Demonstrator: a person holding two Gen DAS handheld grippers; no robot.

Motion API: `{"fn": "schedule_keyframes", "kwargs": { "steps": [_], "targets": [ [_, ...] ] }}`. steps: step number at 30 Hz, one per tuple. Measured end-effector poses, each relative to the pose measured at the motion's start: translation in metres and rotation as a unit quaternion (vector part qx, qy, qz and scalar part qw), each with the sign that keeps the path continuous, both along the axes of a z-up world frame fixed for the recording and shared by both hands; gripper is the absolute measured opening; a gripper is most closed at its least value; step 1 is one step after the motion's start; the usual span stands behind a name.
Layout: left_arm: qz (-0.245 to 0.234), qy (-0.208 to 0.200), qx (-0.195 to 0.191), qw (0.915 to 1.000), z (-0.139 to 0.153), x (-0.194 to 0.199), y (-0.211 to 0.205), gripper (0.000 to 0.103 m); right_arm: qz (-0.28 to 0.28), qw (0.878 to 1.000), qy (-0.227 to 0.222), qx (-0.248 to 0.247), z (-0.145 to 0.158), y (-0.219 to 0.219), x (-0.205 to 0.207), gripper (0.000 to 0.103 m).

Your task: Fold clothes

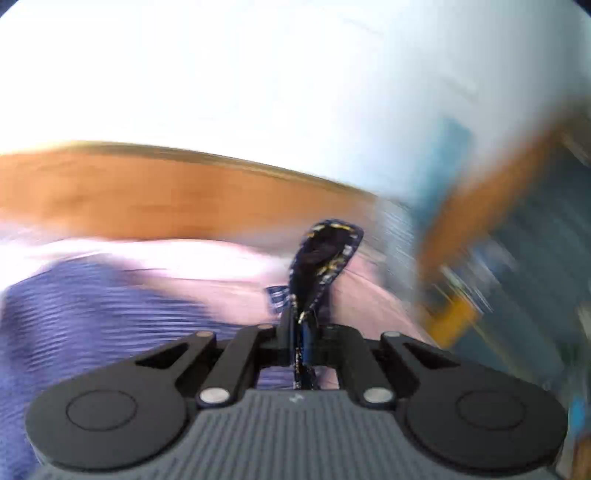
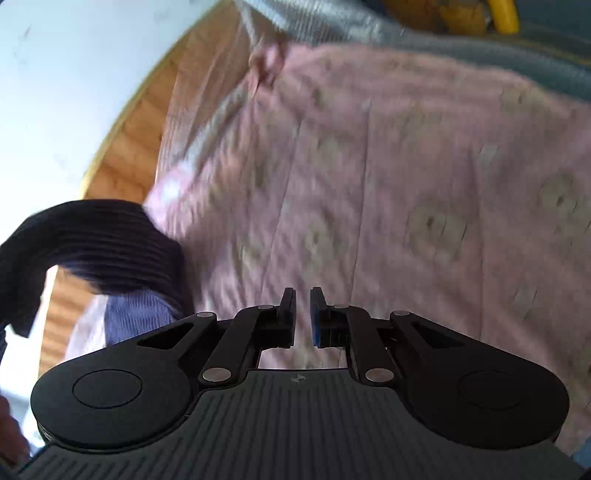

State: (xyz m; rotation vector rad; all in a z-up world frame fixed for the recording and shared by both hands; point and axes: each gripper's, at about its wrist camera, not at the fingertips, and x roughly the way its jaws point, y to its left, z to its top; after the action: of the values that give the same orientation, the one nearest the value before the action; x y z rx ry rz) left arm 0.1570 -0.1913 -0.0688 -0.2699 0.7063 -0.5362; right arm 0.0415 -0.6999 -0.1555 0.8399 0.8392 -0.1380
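My left gripper (image 1: pixel 300 325) is shut on a fold of dark navy patterned cloth (image 1: pixel 325 254) that sticks up beyond the fingertips. A blue-purple striped garment (image 1: pixel 92 314) lies blurred at the left of the left wrist view, over pink bedding. In the right wrist view my right gripper (image 2: pixel 303 306) has its jaws nearly together with a narrow gap, and nothing is between them. The dark navy garment (image 2: pixel 92 240) hangs lifted at the left of that view, with its lighter striped part (image 2: pixel 136 317) below.
A pink patterned bedsheet (image 2: pixel 388 184) covers the bed. A wooden bed frame (image 1: pixel 147 192) (image 2: pixel 129 147) runs along a white wall (image 1: pixel 258 74). A grey blanket (image 2: pixel 369 29) and yellow objects (image 2: pixel 472 14) lie at the far end. The left wrist view is motion-blurred.
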Motion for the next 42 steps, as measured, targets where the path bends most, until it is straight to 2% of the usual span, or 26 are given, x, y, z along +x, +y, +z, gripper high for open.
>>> {"fn": "schedule_keyframes", "kwargs": {
  "steps": [2, 4, 7, 8, 10, 12, 14, 19, 22, 27, 28, 29, 30, 31, 34, 38, 40, 42],
  "targets": [
    [0.032, 0.055, -0.006, 0.9979, -0.022, 0.037, 0.051, 0.004, 0.056, 0.998, 0.012, -0.001, -0.011, 0.028, 0.001, 0.018],
    [0.059, 0.107, -0.014, 0.9924, -0.043, 0.073, 0.097, 0.004, 0.128, 0.991, 0.026, -0.013, -0.022, 0.065, 0.001, 0.025],
    [0.066, 0.142, -0.009, 0.9877, -0.058, 0.106, 0.107, 0.004, 0.235, 0.971, 0.029, -0.046, -0.032, 0.121, -0.012, 0.038],
    [0.055, 0.151, -0.022, 0.9867, -0.06, 0.11, 0.107, 0.004, 0.258, 0.964, 0.025, -0.059, -0.035, 0.135, -0.02, 0.043],
    [0.044, 0.145, -0.014, 0.9883, -0.055, 0.117, 0.101, 0.004, 0.282, 0.956, 0.027, -0.08, -0.044, 0.154, -0.037, 0.045],
    [0.022, 0.126, -0.024, 0.9915, -0.042, 0.115, 0.094, 0.004, 0.274, 0.957, 0.028, -0.089, -0.049, 0.157, -0.056, 0.045],
    [0.01, 0.108, -0.053, 0.9927, -0.026, 0.108, 0.093, 0.004, 0.261, 0.961, 0.023, -0.091, -0.051, 0.156, -0.075, 0.046],
    [-0.004, 0.093, -0.122, 0.9881, -0.001, 0.128, 0.101, 0.004, 0.247, 0.966, 0.007, -0.069, -0.047, 0.164, -0.122, 0.048],
    [-0.021, 0.086, -0.139, 0.9864, 0.012, 0.14, 0.105, 0.004, 0.225, 0.973, 0.0, -0.054, -0.049, 0.179, -0.144, 0.048],
    [-0.056, 0.086, -0.141, 0.9847, 0.023, 0.148, 0.095, 0.005, 0.151, 0.984, 0.007, -0.09, -0.055, 0.208, -0.16, 0.045],
    [-0.062, 0.086, -0.135, 0.9851, 0.024, 0.149, 0.09, 0.005, 0.139, 0.985, 0.008, -0.102, -0.055, 0.212, -0.162, 0.041],
    [-0.069, 0.086, -0.129, 0.9855, 0.025, 0.15, 0.085, 0.005, 0.128, 0.985, 0.01, -0.117, -0.054, 0.216, -0.163, 0.019],
    [-0.074, 0.086, -0.123, 0.9859, 0.027, 0.152, 0.08, 0.005, 0.12, 0.983, 0.012, -0.138, -0.049, 0.221, -0.164, 0.008],
    [-0.075, 0.086, -0.118, 0.9864, 0.029, 0.154, 0.077, 0.005, 0.112, 0.981, 0.005, -0.16, -0.04, 0.226, -0.168, 0.005],
    [-0.071, 0.076, -0.111, 0.9884, 0.039, 0.157, 0.082, 0.005, 0.11, 0.966, -0.023, -0.234, -0.008, 0.247, -0.176, 0.002],
    [-0.026, 0.057, -0.122, 0.9906, 0.052, 0.149, 0.142, 0.005, 0.168, 0.943, -0.068, -0.281, 0.031, 0.296, -0.18, 0.001],
    [-0.009, 0.068, -0.117, 0.9908, 0.038, 0.141, 0.177, 0.005, 0.202, 0.932, -0.066, -0.294, 0.033, 0.32, -0.178, 0.001],
    [0.01, 0.093, -0.104, 0.9901, 0.008, 0.136, 0.203, 0.005, 0.231, 0.922, -0.053, -0.306, 0.024, 0.342, -0.174, 0.001]
  ]
}}
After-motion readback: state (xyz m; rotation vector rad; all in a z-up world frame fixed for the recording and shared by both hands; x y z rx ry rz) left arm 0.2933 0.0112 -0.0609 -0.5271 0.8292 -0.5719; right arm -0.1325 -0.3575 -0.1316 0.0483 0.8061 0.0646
